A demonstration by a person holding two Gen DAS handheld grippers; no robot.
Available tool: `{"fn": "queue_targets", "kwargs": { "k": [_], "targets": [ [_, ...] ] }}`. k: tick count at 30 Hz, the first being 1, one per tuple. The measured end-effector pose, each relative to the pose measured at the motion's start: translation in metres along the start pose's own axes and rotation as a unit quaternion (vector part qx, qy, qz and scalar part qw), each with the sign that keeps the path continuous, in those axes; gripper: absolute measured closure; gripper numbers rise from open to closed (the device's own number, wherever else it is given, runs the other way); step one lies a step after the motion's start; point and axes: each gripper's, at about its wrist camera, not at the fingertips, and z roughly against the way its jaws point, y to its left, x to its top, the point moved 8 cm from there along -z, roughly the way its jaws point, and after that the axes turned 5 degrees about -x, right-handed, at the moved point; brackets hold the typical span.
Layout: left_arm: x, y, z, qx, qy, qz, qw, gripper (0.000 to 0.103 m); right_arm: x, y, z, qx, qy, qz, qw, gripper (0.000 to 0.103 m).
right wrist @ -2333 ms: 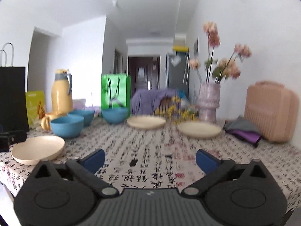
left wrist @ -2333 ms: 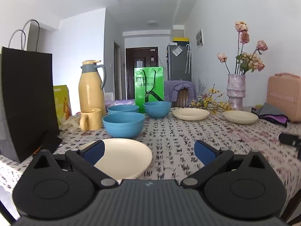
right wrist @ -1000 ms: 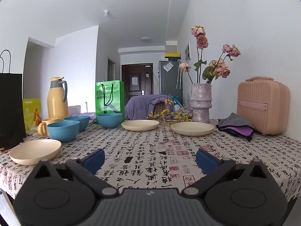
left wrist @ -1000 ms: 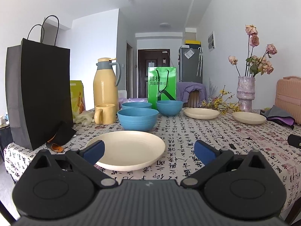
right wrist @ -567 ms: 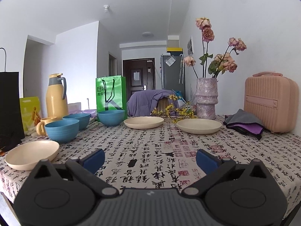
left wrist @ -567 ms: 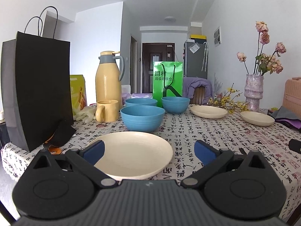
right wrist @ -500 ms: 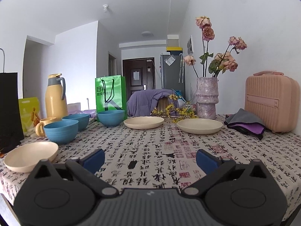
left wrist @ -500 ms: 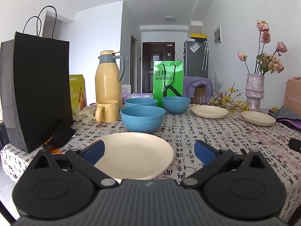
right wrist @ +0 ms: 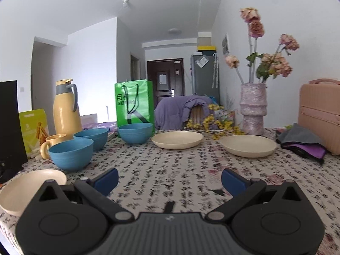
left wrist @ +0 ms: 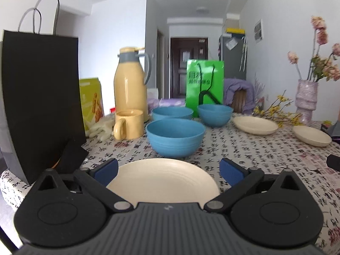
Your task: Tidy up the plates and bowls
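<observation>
1. The left gripper [left wrist: 167, 170] is held low over the near left edge of the table covered in a white cloth printed with black characters [left wrist: 265, 155]. Its blue-padded fingers [left wrist: 105, 169] are spread wide and nothing is gripped.
2. A round cream plate with a ribbed inner surface [left wrist: 162, 178] is seen lying on the cloth between and just ahead of the left gripper's fingers. Contact between pads and rim cannot be confirmed.
3. A blue ribbed bowl [left wrist: 175, 140] is set just behind that plate. Two further blue bowls [left wrist: 172, 113] [left wrist: 214, 114] are placed behind it, toward the far edge.
4. Two more cream plates [right wrist: 177, 139] [right wrist: 248, 145] are laid side by side toward the far right of the table, apart from each other.
5. The right gripper [right wrist: 169, 180] is held over the near edge at the table's middle. Its jaws are fully parted and nothing is held; only bare cloth is seen between them.
6. Along the left edge a black paper bag with grey handles [left wrist: 40, 104], a yellow mug [left wrist: 127, 124] and a tall yellow thermos jug with a grey handle [left wrist: 131, 82] are noted.
7. At the far edge a green paper bag [right wrist: 134, 102] is stood; a pink textured vase of dried flowers [right wrist: 252, 108] and a pink hard case [right wrist: 318, 114] are found toward the right.
</observation>
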Motion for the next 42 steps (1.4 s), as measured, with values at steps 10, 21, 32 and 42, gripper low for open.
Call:
{"fn": "queue_targets", "kwargs": {
  "k": [10, 21, 32, 42],
  "targets": [
    [0.037, 0.035, -0.075, -0.001, 0.048, 0.061, 0.9970, 0.000, 0.024, 0.056, -0.077, 0.076, 0.041, -0.010, 0.996, 0.000],
    [0.063, 0.080, -0.161, -0.018, 0.105, 0.155, 0.9821, 0.000, 0.054, 0.134, -0.171, 0.180, 0.097, -0.007, 0.979, 0.006],
    [0.114, 0.101, -0.284, -0.064, 0.174, 0.152, 0.9709, 0.035, 0.099, 0.196, -0.298, 0.231, 0.174, -0.043, 0.956, 0.017],
    [0.084, 0.091, -0.288, -0.100, 0.223, 0.094, 0.9651, 0.040, 0.055, 0.225, -0.328, 0.275, 0.272, -0.016, 0.922, 0.038]
  ]
}}
